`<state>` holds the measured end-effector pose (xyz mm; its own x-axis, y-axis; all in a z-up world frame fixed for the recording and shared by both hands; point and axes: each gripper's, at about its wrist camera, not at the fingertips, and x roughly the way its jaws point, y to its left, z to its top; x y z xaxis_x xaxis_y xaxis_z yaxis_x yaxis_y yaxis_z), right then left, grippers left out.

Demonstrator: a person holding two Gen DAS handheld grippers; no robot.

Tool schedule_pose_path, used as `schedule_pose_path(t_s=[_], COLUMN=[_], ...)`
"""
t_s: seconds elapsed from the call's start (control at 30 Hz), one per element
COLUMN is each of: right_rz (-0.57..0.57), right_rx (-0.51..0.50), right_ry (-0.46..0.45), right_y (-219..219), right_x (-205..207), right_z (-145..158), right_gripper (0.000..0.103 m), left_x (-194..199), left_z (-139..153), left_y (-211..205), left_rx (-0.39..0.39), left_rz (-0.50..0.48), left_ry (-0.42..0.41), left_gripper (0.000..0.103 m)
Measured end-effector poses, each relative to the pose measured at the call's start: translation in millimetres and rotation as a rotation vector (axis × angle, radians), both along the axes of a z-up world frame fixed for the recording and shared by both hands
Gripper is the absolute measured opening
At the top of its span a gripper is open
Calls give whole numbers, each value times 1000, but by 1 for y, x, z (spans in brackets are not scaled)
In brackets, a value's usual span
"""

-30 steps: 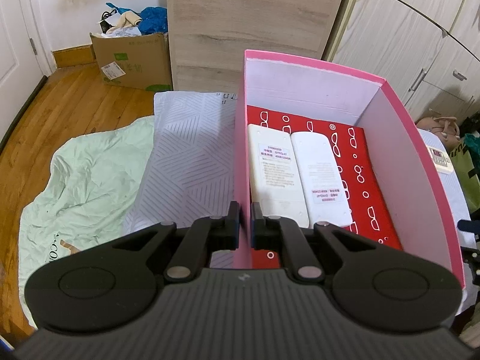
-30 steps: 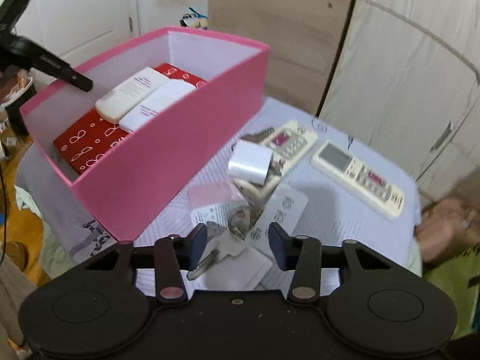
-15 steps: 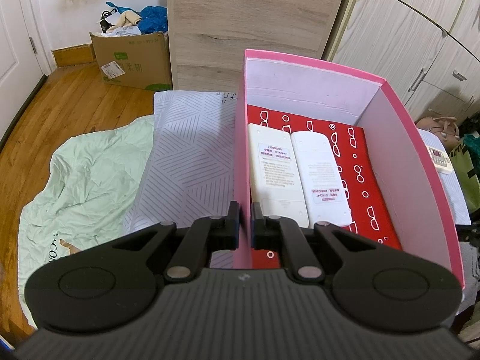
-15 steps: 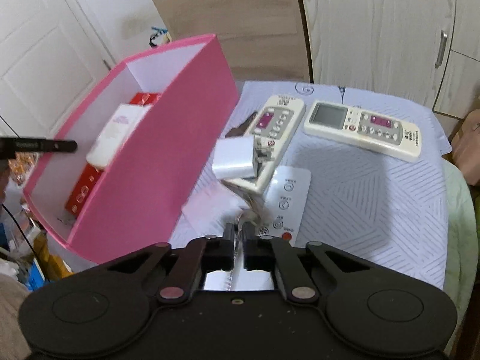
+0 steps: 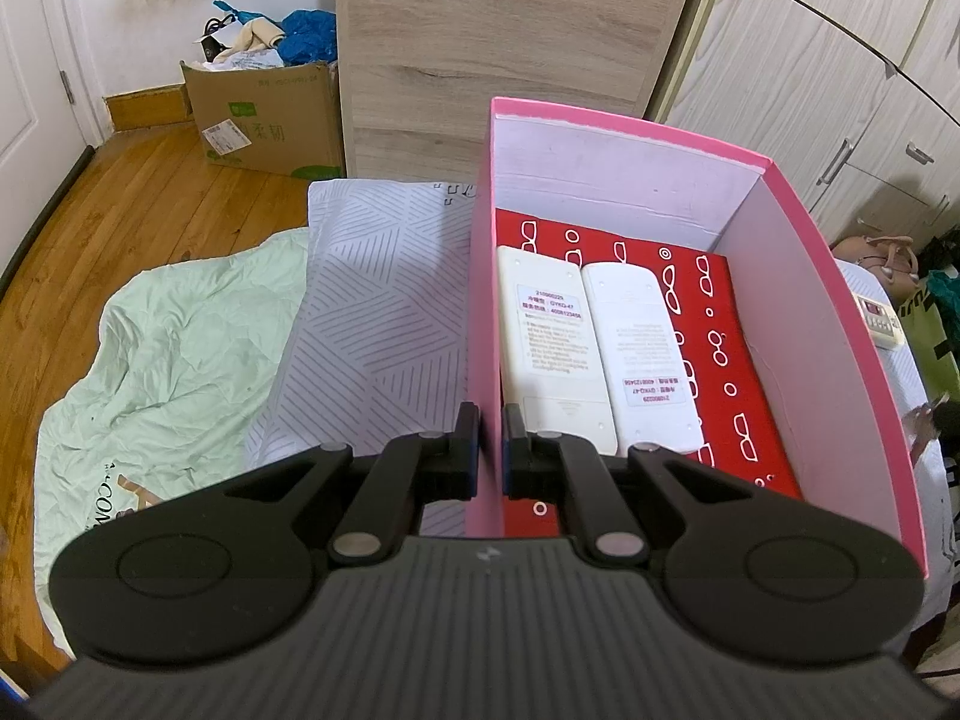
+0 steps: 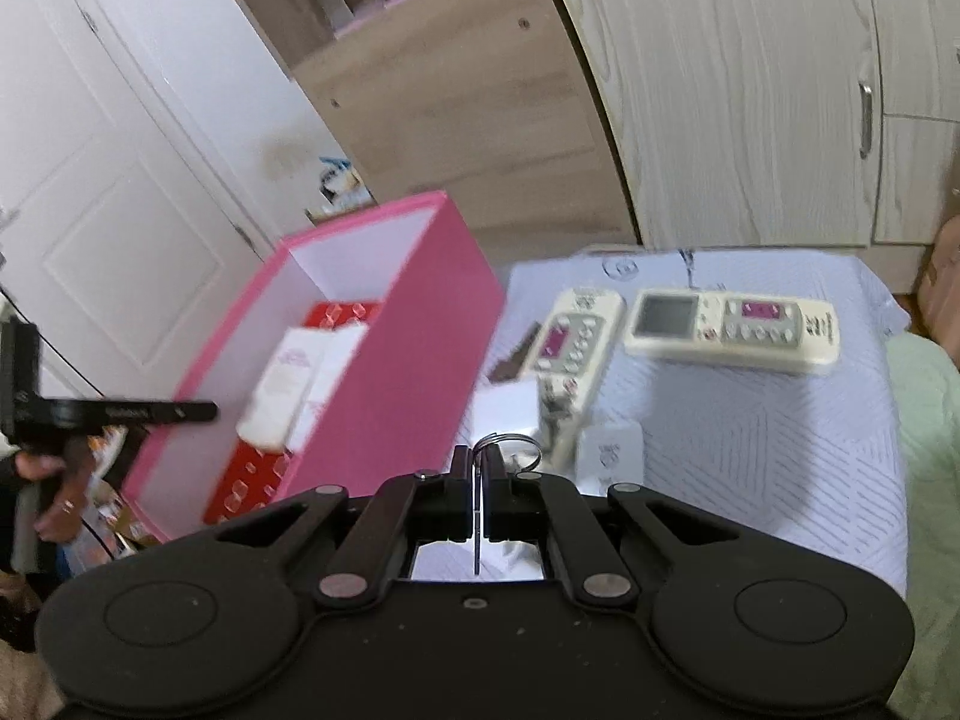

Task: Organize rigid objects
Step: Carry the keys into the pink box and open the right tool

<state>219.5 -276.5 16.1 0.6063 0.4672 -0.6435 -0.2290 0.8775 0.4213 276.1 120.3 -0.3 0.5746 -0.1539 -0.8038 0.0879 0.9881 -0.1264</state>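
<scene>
My right hand-held gripper (image 6: 478,468) has just clamped shut on the key ring (image 6: 507,447) and lifted it off the tabletop (image 6: 750,450), ready for the pink box (image 5: 660,138); my left hand-held gripper (image 5: 491,441) pinches the box wall.

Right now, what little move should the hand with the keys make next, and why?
Probably carry the key ring sideways, over the rim of the pink box, then let go. The right gripper is shut on it, and the left gripper pinches the box wall steady. Two remotes already lie inside, with bare red floor beside them.
</scene>
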Motion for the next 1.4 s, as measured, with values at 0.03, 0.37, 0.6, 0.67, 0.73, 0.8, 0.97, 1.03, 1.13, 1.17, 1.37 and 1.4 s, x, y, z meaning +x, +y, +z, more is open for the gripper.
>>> schedule_pose_path(t_s=[0.03,0.37,0.6,0.67,0.73,0.8,0.97,1.03,1.13,1.17,1.37,1.4], right_rz=[-2,87,243,273,294,314,314,308,301,295,249,234], right_rx=[12,130,241,251,244,243,296,342,381,372,226,199], right_ry=[-21,-259,-315,-279,-234,-188,-18,63,161,175,164,147], right_y=[0,29,79,93,111,125,151,159,169,173,191,193], right_x=[-1,-21,-24,-20,-14,-8,13,25,36,39,43,42], right_z=[3,50,66,64,57,45,13,-2,-22,-27,-36,-35], right_gripper=[5,5,5,5,5,5,5,5,5,5,6,10], left_x=[0,-2,-3,-3,-1,0,1,1,1,0,0,0], left_z=[0,-1,-2,-2,-2,-1,-1,-1,-1,-1,-1,-1], left_y=[0,-1,2,2,4,3,-1,2,3,2,2,2], left_rx=[1,0,-7,-9,-28,-27,-12,-29,-38,-35,-41,-42], left_rz=[-1,4,8,8,23,26,22,26,31,30,28,27], left_ry=[-1,-2,-3,-2,8,12,8,13,13,12,13,13], left_gripper=[6,6,6,6,6,6,6,6,6,6,7,7])
